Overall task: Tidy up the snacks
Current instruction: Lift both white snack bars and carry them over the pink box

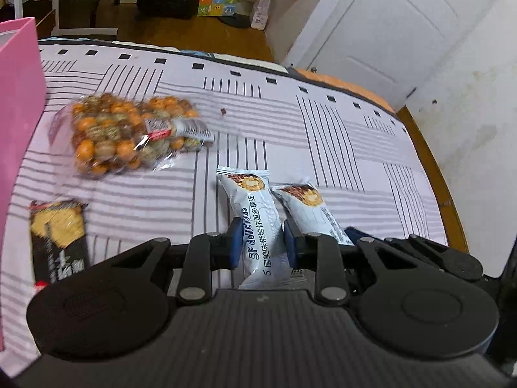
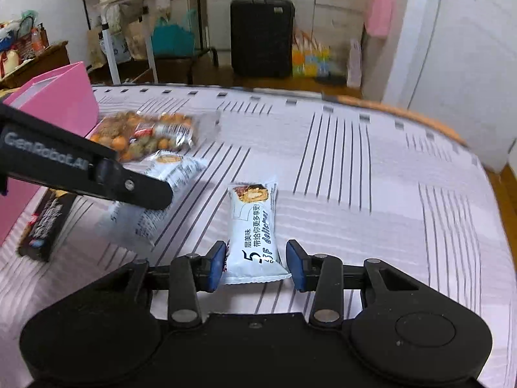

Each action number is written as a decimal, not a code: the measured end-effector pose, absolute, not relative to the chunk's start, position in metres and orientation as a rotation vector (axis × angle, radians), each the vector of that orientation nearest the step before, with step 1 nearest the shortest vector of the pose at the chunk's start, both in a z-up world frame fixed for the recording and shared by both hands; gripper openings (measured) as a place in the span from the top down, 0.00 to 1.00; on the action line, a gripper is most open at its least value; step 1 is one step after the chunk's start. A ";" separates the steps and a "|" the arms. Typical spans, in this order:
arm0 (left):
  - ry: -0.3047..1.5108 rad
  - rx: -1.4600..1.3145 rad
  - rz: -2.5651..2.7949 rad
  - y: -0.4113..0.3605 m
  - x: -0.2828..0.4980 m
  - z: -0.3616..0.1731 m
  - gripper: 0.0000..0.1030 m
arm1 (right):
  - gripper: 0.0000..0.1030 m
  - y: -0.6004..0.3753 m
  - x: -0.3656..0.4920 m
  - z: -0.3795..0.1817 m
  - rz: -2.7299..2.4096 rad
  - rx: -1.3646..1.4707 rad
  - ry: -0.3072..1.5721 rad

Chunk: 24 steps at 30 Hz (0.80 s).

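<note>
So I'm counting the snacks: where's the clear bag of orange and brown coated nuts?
The clear bag of coated nuts lies on the striped bedsheet, left in both views, beside the pink box and beyond the black snack packet.

Both grippers are angling downward: the left gripper (image 1: 262, 242) is pinching tight, the right gripper (image 2: 255, 263) is standing partly closed, fingers (image 2: 216, 266) apart.

Two pale wafer packets (image 1: 258, 226), one nut bag (image 1: 129, 132), one dark packet (image 1: 59, 241), one pink box (image 1: 19, 113).
</note>
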<state>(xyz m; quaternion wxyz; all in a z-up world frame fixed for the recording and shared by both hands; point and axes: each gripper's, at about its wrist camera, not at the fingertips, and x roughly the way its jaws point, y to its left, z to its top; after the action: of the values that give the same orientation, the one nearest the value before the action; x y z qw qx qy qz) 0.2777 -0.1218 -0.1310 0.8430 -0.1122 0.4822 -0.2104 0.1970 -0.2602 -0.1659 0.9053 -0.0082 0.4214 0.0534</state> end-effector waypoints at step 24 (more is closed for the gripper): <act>1.128 -0.152 -0.448 -0.082 0.199 -0.107 0.75 | 0.58 -0.237 0.158 -0.151 0.258 -0.115 0.913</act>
<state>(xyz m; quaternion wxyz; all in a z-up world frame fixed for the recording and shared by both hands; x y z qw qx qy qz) 0.1988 -0.0823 -0.1073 0.8188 -0.0712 0.5294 -0.2104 0.1576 -0.2373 -0.1515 0.8879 -0.0553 0.4394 0.1242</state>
